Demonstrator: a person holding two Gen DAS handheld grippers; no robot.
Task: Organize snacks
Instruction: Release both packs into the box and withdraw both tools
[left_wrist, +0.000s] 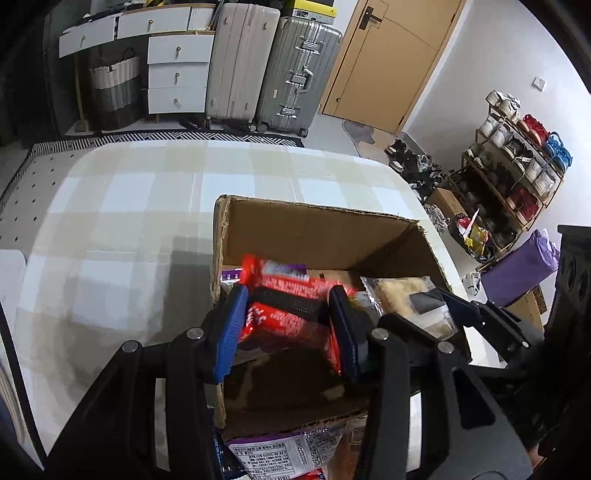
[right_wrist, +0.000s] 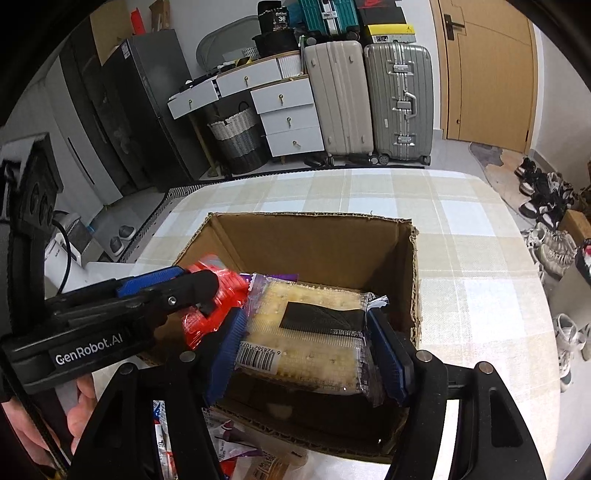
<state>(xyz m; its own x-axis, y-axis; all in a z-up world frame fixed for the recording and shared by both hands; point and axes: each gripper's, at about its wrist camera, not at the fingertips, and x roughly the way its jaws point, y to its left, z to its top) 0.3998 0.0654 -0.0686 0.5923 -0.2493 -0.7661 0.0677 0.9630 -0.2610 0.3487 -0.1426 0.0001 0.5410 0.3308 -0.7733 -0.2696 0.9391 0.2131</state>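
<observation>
Right wrist view: your right gripper is clamped on the clear cracker pack, held over the cardboard box.
Left claw: your left gripper is squeezing the red snack pack, also over the box.
Progress: looks early, box floor mostly hidden; loose packets wait nearest you.
Room: box walls close on both sides, table beyond is open.

Red snack pkt & clear cracker pkt, both tilted, held side by side over open cardboard box.
</observation>
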